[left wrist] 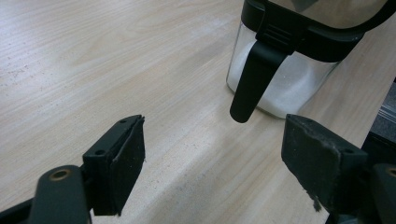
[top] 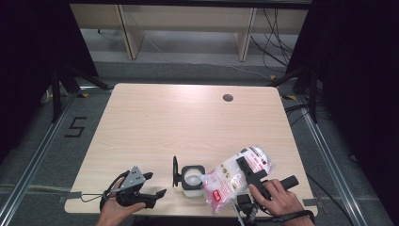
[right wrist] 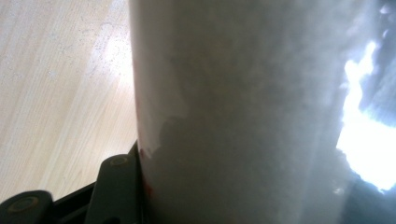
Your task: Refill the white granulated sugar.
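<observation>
The right gripper (top: 241,170) was clamped on a clear plastic bag (top: 235,178) w/ white powder and red print. The bag was held tilted above the front right part of the worktop (top: 188,122), and its lower corner reached to the open jar (top: 193,179), approx. at the rim. In the right gripper view the bag (right wrist: 243,112) stood very close to the lens, w/ one black jaw pressed against its left side; the other jaw was hidden behind the bag.

The jar was a glass container w/ a black collar, standing near the front edge of the worktop, about in the middle. Its black lid (top: 175,171) stood open at the left side. There was white powder inside. In the left gripper view the jar (left wrist: 285,74) showed white content at the bottom and a black clasp (left wrist: 254,81) hanging down on its wall.

The left gripper (top: 153,186) lay low at the front left, near the jar but apart from it. Its jaws were spread wide w/ nothing between them, only bare worktop (left wrist: 93,60).
</observation>
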A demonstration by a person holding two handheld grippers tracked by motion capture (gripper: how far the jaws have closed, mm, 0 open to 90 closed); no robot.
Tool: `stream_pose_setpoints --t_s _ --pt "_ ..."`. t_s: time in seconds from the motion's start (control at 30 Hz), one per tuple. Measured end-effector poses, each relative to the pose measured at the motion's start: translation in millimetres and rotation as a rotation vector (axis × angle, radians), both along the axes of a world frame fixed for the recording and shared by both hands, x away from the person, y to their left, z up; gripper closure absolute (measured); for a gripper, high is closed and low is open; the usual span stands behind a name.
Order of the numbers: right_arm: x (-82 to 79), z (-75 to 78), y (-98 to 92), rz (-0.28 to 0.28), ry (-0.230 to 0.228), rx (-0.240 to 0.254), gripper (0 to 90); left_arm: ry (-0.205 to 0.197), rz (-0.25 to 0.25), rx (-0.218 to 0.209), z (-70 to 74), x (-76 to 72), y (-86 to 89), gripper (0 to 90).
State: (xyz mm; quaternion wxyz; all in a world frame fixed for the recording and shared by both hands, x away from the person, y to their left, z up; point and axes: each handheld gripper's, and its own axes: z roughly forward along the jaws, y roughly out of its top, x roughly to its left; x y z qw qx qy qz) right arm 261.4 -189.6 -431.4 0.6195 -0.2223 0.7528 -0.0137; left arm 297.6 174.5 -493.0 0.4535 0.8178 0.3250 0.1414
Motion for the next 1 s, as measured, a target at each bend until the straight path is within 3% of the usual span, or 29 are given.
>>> stream_pose_setpoints --t_s 0.03,0.07,0.23,0.27,0.37,0.57,0.9,1.0 --pt "-0.6 -1.5 -1.2 -0.013 0.007 0.019 46.7 0.000 0.001 0.000 0.0 0.0 -0.1 21.2" --pt "0.3 0.1 -0.3 0.000 -0.002 -0.002 46.7 0.000 0.000 0.000 0.0 0.0 0.0 21.2" --pt "-0.2 -1.5 -1.1 -0.010 -0.003 0.007 46.8 0.000 0.001 0.000 -0.1 0.0 0.0 21.2" --pt "0.9 0.2 0.1 0.012 -0.010 -0.012 46.8 0.000 0.001 0.000 -0.1 0.0 0.0 21.2" --pt "-0.8 -1.6 -1.4 -0.016 0.005 0.018 46.8 0.000 0.001 0.000 0.1 -0.1 0.0 21.2" --pt "0.4 1.9 -0.3 0.007 -0.010 -0.021 46.9 -0.001 0.001 0.001 0.2 -0.1 0.0 21.1" --pt "0.5 1.4 -0.4 0.009 -0.007 -0.017 47.0 0.001 0.009 -0.013 -0.1 -0.7 -1.7 21.2" --pt "1.0 1.6 0.1 0.014 -0.009 -0.022 47.1 -0.001 0.002 0.005 0.9 -0.3 -0.2 21.2"
